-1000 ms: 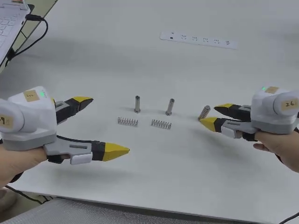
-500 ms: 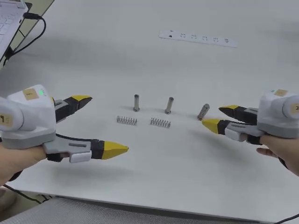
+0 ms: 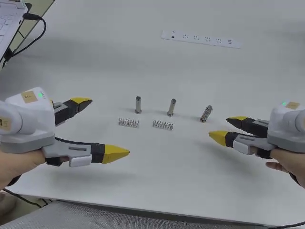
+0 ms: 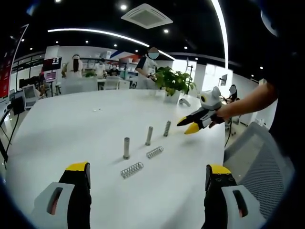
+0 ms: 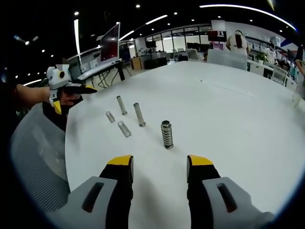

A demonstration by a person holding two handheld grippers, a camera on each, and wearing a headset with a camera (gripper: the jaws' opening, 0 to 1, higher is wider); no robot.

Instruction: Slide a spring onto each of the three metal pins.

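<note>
Head view: my left claw [image 3: 102,127] and right claw [image 3: 224,127] both gape empty above the white surface [image 3: 157,191]. Between them stand the left pin [image 3: 138,105] and the middle pin [image 3: 172,108], both bare. The right pin [image 3: 206,113] wears a spring. Two loose springs [image 3: 129,123] lie just in front.

Left gripper view: my left claw [image 4: 147,168] is spread wide, with the loose springs [image 4: 132,169] ahead.

Right gripper view: my right claw [image 5: 159,161] is open, and the right pin [image 5: 166,134] stands just beyond it.
</note>
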